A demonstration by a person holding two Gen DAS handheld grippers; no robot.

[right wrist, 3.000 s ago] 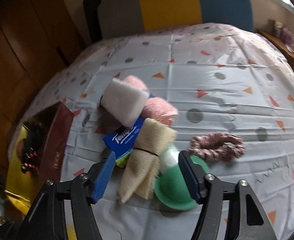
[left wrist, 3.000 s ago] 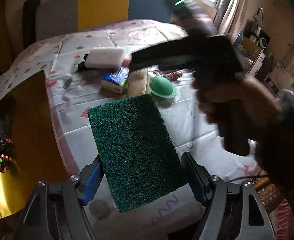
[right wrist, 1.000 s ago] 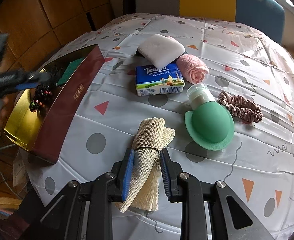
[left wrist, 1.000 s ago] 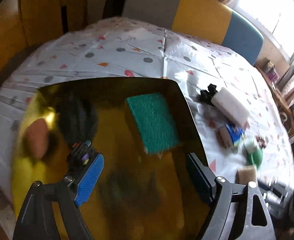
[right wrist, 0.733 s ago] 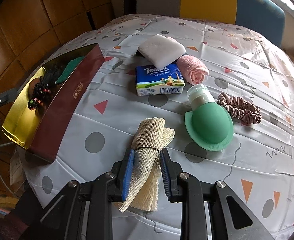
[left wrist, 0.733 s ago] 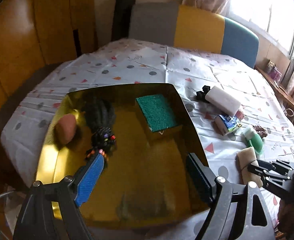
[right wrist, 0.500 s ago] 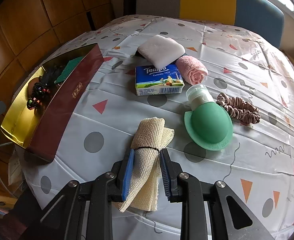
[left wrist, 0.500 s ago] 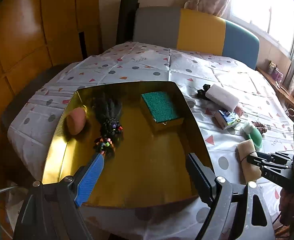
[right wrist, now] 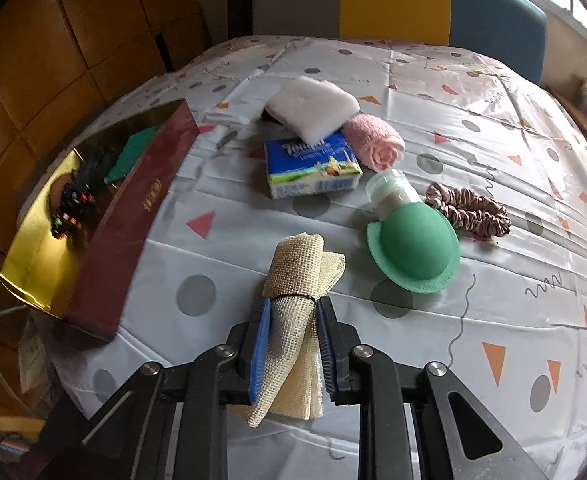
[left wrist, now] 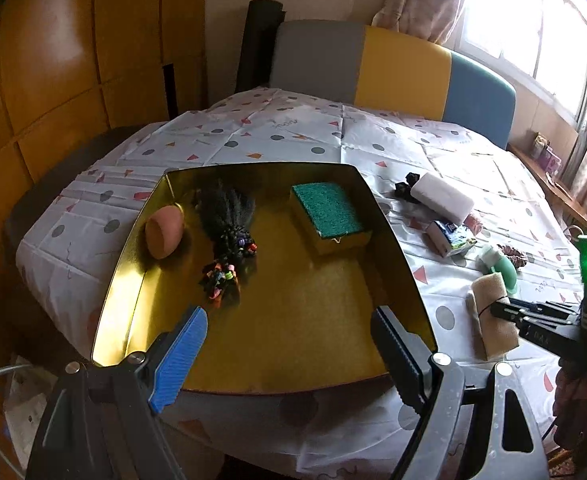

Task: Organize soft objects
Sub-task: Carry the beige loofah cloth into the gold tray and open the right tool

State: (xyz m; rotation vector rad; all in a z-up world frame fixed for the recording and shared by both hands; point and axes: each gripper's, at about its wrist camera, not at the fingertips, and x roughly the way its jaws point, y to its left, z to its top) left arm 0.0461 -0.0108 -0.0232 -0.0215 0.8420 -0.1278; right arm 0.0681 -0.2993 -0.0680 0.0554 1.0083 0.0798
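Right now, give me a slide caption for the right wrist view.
Right gripper closing on the rolled beige mesh cloth beside the green silicone dome, gold box waiting at left.

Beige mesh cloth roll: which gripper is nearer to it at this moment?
Right. The right gripper is closing its jaws on the beige mesh cloth roll. The left gripper hangs open over the gold box, apart from the roll.

Left wrist view looks steeply down, close above the gold tray (left wrist: 389, 216); right wrist view shares it, far left.
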